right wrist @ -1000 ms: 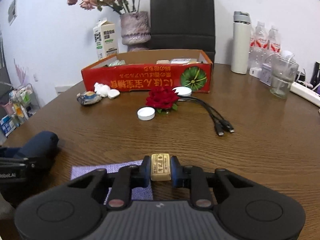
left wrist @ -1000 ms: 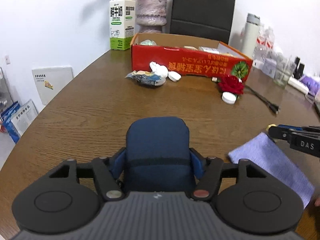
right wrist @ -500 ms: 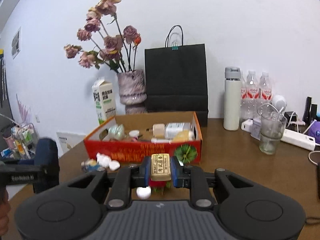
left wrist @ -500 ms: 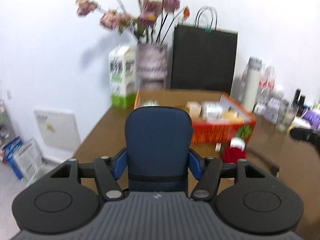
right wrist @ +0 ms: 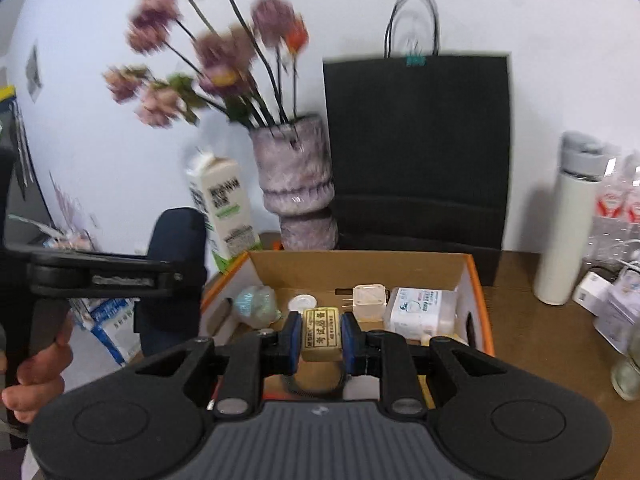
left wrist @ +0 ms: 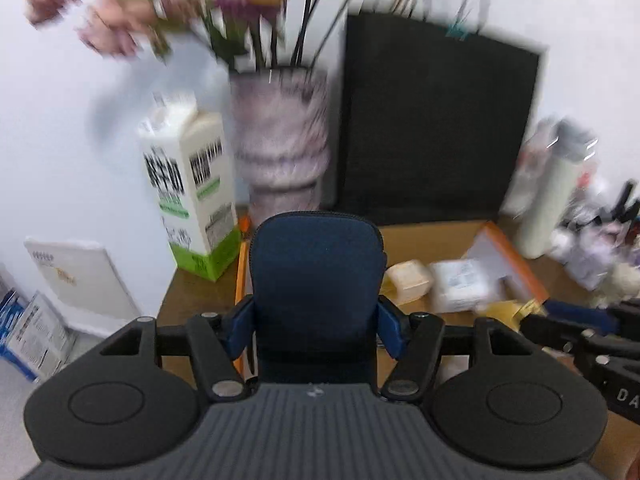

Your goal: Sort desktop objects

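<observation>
Both claws loaded, above the box.
Right claw (right wrist: 320, 336) pinching tan eraser (right wrist: 321, 333) upright, over cardboard box (right wrist: 478, 292) interior; left claw (left wrist: 316, 320) clamping navy pouch (left wrist: 316, 280), beside box's left edge.

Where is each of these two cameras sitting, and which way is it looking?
Left wrist: rides behind the left gripper, clamped on a dark blue zipped pouch; faces the white milk carton.
Right wrist: rides behind the right gripper, shut on a small tan labelled block, over the orange cardboard box; a hand shows.
Both show the black paper bag.
</observation>
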`<state>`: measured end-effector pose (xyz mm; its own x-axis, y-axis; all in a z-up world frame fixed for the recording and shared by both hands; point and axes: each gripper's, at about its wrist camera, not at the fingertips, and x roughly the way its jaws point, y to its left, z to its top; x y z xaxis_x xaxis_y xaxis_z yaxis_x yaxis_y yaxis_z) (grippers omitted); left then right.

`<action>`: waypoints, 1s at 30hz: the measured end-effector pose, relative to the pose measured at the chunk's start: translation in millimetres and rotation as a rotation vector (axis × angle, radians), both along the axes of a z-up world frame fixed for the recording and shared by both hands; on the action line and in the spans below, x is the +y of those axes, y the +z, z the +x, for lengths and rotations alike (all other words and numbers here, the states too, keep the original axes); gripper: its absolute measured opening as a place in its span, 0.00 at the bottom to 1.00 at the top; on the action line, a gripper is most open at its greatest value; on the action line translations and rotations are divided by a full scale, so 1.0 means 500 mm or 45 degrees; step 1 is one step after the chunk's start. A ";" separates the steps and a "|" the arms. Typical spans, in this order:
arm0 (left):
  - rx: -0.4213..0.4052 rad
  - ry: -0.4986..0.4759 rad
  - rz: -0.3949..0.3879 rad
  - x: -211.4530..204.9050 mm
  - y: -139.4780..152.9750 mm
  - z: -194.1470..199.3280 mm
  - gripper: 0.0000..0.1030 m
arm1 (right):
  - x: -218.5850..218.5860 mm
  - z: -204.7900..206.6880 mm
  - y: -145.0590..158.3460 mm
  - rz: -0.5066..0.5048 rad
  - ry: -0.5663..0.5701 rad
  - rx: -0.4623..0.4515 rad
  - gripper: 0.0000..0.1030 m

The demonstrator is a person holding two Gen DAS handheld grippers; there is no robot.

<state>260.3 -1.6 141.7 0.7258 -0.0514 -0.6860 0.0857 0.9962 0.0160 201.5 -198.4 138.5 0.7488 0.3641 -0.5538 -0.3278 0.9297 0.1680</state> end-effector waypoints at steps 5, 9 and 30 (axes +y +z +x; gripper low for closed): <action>0.238 0.013 0.111 -0.012 -0.134 0.130 0.63 | 0.052 0.155 -0.092 -0.071 -0.031 0.189 0.19; 0.212 0.037 0.100 -0.007 -0.177 0.152 0.69 | 0.059 0.247 -0.184 -0.045 -0.075 0.380 0.19; -0.062 0.129 0.016 -0.018 -0.047 -0.138 1.00 | 0.012 -0.008 -0.082 -0.308 -0.185 0.022 0.77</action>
<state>191.2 -10.7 118.0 0.7591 0.0326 -0.6501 -0.0168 0.9994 0.0305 197.4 -192.2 97.7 0.7732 0.1094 -0.6247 -0.1873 0.9804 -0.0602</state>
